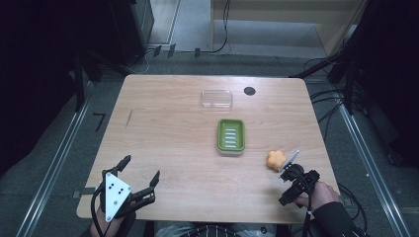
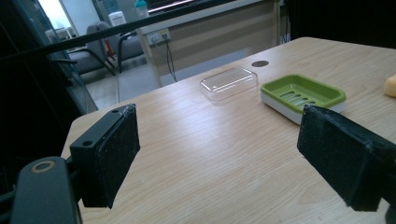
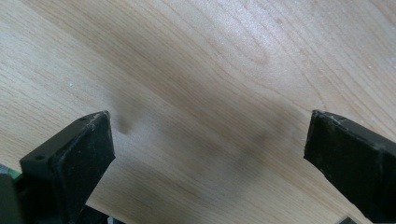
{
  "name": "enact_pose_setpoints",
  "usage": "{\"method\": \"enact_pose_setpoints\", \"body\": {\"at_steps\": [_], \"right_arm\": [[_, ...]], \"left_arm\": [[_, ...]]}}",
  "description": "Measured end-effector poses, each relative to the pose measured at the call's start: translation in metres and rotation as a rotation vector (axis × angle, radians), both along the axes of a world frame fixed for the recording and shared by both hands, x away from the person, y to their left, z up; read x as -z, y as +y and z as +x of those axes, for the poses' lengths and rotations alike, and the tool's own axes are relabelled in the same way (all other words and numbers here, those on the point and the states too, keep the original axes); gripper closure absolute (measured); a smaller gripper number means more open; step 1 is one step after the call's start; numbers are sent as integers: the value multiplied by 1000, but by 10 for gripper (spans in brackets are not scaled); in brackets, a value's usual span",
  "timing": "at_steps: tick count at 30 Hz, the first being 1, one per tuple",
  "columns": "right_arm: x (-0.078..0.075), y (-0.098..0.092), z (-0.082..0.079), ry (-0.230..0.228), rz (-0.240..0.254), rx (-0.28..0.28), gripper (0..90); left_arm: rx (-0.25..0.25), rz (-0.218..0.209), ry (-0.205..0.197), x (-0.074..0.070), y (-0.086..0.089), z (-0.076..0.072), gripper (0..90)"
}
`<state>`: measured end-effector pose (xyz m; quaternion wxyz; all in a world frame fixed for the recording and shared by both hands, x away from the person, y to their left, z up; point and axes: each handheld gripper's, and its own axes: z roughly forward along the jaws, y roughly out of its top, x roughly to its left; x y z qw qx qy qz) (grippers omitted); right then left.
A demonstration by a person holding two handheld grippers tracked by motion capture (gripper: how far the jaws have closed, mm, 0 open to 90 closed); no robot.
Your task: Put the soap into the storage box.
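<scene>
A green soap dish [image 1: 230, 136] sits at the table's middle, with a clear plastic lid [image 1: 216, 98] lying apart behind it. An orange star-shaped piece [image 1: 276, 159] rests to the dish's right. My right gripper [image 1: 291, 174] hovers just beside that piece, tipped down toward the wood. In the right gripper view its jaws stand wide apart, so the gripper [image 3: 210, 154] is open over bare tabletop. My left gripper [image 1: 140, 171] is open at the front left corner. The left gripper view has its pads [image 2: 112, 154] spread, framing the lid [image 2: 229, 83], the dish [image 2: 302, 93] and the orange piece [image 2: 390, 86].
A dark round grommet [image 1: 249, 91] sits in the wooden table [image 1: 168, 138] near its far edge, right of the lid. Cables run over the floor beyond the table's right side. Chairs [image 2: 93, 51] stand far behind in the left gripper view.
</scene>
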<state>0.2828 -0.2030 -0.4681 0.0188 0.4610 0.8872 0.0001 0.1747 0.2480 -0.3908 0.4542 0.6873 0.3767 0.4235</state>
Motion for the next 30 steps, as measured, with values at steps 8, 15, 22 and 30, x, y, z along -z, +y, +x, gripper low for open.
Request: {"method": "enact_pose_setpoints", "body": {"at_steps": [8,15,22,30], "right_arm": [[0,1,1,-2,-6,-8,20],[-2,0,0,-8,3,-6,19],[-3,0,1,-14,20,4,17],[-6,3,12,-7,28,7,16]], "left_arm": [[-2,-1,0,0,1,-1,135],[0,-3,0,0,1,0,135],[0,-3,0,0,0,0,135],[0,4,4,0,1,0,135]]}}
